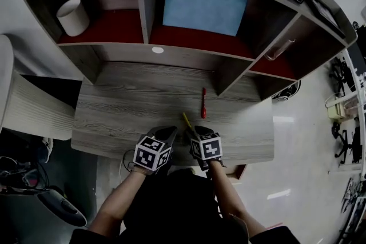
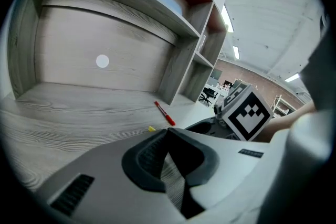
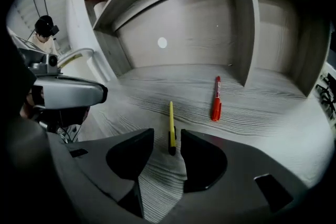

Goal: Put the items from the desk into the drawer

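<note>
Yellow pen (image 3: 171,120) lies flat on the grey wood-grain desk (image 1: 126,111), near the front edge, slightly slanted to the grain. Its black end points toward the person.

Right gripper (image 3: 167,138): jaws stand partly apart, lowered close to the desk top. The black end of the pen sits in the gap between the two jaw tips, nearer the jaw on the picture's right in the right gripper view. Neither pad presses on it, so there is no grip; the pen rests on the desk.

Red pen (image 3: 216,98): also flat on the desk, farther back and to the right of the yellow one, well clear of it. It lies close to the foot of a shelf upright (image 3: 240,23). No gripper touches it.

Left gripper (image 2: 167,132): jaw tips meet with nothing held between them. It hangs over the front part of the desk, just beside the right gripper, on its left in the head view. Only the yellow tip of the pen peeks out past its jaw in the left gripper view.

Shelf unit behind the desk: white cup (image 1: 73,16) lies in the left compartment, and a blue panel (image 1: 205,4) fills the back of the middle one. A small white round dot (image 1: 158,50) sits on the back board below.
</note>
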Motion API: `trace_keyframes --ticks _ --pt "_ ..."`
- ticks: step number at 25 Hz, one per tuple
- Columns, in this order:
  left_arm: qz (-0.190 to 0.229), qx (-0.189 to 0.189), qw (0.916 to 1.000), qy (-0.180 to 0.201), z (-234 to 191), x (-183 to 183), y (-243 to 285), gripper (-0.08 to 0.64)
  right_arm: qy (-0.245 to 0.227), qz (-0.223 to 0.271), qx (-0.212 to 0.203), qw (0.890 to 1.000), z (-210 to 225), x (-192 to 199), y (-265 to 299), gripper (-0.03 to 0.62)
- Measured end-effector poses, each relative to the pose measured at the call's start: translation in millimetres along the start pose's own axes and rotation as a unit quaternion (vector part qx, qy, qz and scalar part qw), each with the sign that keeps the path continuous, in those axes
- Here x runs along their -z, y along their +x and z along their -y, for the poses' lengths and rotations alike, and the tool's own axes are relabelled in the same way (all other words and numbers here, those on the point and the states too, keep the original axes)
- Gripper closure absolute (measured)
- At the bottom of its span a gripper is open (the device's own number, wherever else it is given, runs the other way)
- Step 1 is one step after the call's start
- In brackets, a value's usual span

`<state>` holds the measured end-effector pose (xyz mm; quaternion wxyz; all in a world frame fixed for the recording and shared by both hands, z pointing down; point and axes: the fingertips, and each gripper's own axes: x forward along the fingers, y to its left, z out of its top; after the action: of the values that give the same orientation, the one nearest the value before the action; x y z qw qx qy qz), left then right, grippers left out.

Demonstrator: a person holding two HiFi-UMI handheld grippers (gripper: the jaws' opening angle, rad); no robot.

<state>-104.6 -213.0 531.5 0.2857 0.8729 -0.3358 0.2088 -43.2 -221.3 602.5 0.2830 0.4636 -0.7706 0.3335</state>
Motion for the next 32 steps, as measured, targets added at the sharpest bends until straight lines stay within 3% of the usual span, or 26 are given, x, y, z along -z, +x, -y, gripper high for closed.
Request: trace_keyframes --ticks 4,8,14,19,23,32 --pt "0.000 0.008 0.9999 0.012 -5.0 -2.4 -0.9 0.546 0.001 -0.028 0.011 1.000 2.2 2.7 13.3 0.434" --pt "0.003 0.021 0.9995 0.024 -8.9 -5.7 -0.1 0.546 -0.023 -0.043 0.050 0.998 12.2 -2.7 18.1 0.435" --pt "-0.008 0.044 0.9989 0.012 -14.9 1.3 3.8 0.546 -0.051 -0.076 0.074 0.993 8.2 -4.7 22.0 0.436" --pt "-0.014 0.057 0.9982 0.010 -15.9 6.1 6.3 0.546 -0.048 -0.082 0.079 0.992 7.9 -4.5 22.1 0.440" --pt "-0.017 0.065 0.9977 0.009 -17.1 7.9 6.6 0.546 -0.047 -0.087 0.074 0.992 -0.8 -2.2 24.5 0.548" --pt "-0.028 0.082 0.9961 0.021 -19.3 13.4 5.6 0.546 -0.030 -0.072 0.085 0.993 2.3 -1.8 23.5 0.549"
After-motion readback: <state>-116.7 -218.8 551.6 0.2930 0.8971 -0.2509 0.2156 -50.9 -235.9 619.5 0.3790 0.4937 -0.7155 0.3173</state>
